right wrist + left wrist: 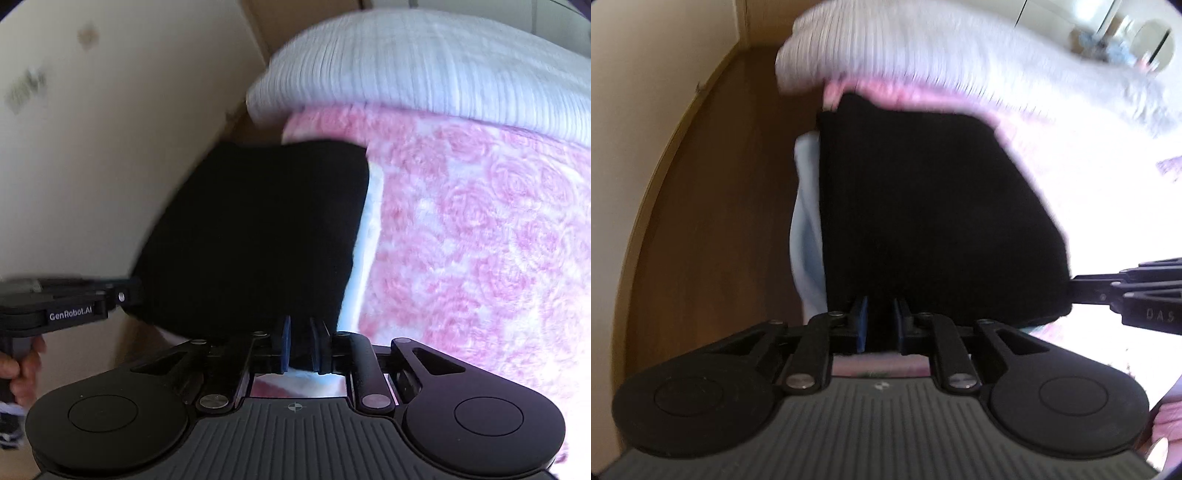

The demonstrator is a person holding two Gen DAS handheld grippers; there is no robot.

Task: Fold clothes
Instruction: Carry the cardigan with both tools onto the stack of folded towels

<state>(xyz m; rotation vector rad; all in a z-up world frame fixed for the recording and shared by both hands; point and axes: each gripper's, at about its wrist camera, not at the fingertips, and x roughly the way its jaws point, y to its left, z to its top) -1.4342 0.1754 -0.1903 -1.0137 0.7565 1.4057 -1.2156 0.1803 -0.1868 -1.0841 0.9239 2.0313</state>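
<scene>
Your left gripper [881,319] and right gripper [300,341] are each clamped on the black garment's [923,206] near edge, over the pink blanket [480,240].

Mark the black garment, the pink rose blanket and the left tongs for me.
black garment [923,206]: left wrist view, middle of the cloth.
pink rose blanket [480,240]: right wrist view, bare patterned area.
left tongs [880,321]: left wrist view, between the fingertips.

My black garment [255,236] lies on a blanket [480,240] patterned with pink roses on white; beyond sits a pale grey ribbed cover [424,62], with brown wooden floor [731,192] at left.
</scene>
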